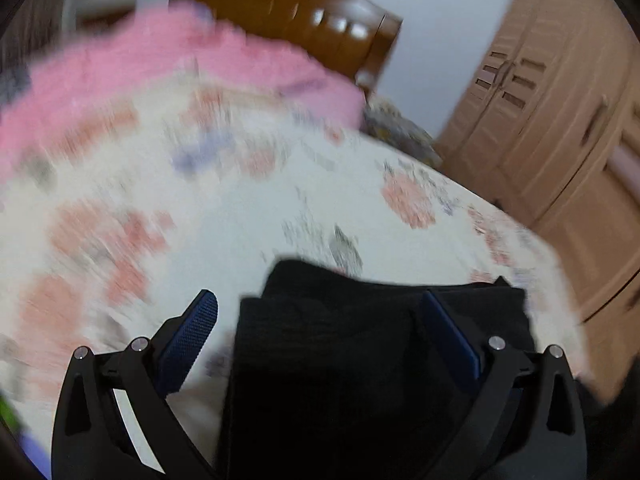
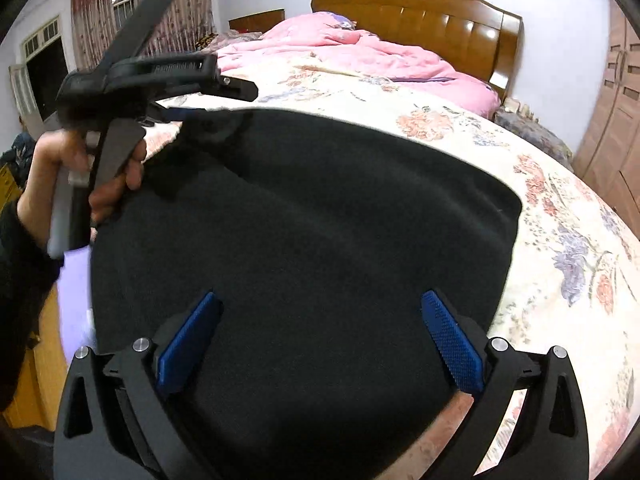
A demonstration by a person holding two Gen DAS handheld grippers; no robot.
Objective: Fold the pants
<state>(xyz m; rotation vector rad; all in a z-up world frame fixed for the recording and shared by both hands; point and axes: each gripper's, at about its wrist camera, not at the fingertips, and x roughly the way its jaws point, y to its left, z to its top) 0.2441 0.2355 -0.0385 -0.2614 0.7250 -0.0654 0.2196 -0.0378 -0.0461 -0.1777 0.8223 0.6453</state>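
Now both grippers, L [image 1: 320, 312] & R [image 2: 322, 312], gape over black pants [image 2: 304, 216].

Both views are taken close above the bed, facing its headboard [image 2: 416, 20]. The left wrist view is blurred. Shared are black pants [image 2: 300, 220], pink quilt [image 1: 160, 60], and wardrobe [image 1: 560, 120] at right.

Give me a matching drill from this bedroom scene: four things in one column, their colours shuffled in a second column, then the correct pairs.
Things:
1. pants
2. quilt
3. headboard
4. right tool pads

Colours:
A. pink
B. blue
C. black
D. glossy brown wood

Pairs: 1-C, 2-A, 3-D, 4-B
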